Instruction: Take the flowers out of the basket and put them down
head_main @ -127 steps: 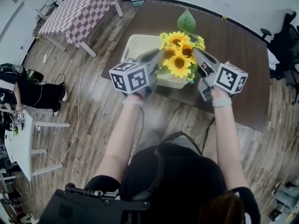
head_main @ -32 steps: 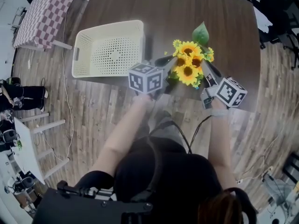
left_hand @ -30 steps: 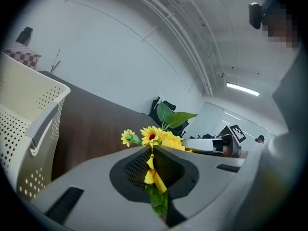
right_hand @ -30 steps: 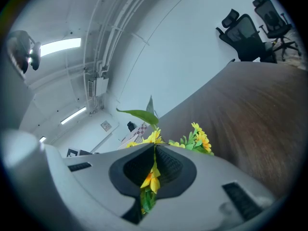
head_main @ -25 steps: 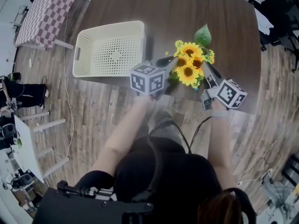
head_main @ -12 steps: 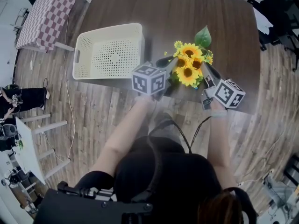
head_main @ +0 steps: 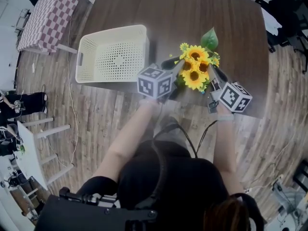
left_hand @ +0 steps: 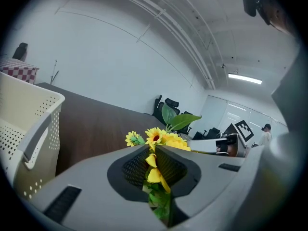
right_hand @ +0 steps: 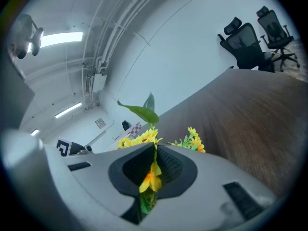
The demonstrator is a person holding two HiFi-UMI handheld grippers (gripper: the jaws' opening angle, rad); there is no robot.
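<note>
Petals of the flowers (left_hand: 161, 139) sit between both pairs of jaws. The right gripper (right_hand: 155, 146) has its jaws nearly together, pinching a bloom. The left gripper (left_hand: 154, 148) has narrow jaws that are opening around petals and leaves. Gripped from two sides, the bunch stays upright at the desk's (head_main: 231, 37) near edge, well clear of the basket (head_main: 113, 32). This looks like the release.

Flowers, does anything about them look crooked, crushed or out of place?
Mostly fine: the flowers are upright, out of the basket. Only oddity: petals are pinched in the right gripper and caught in the left gripper, whose jaws are opening.
</note>
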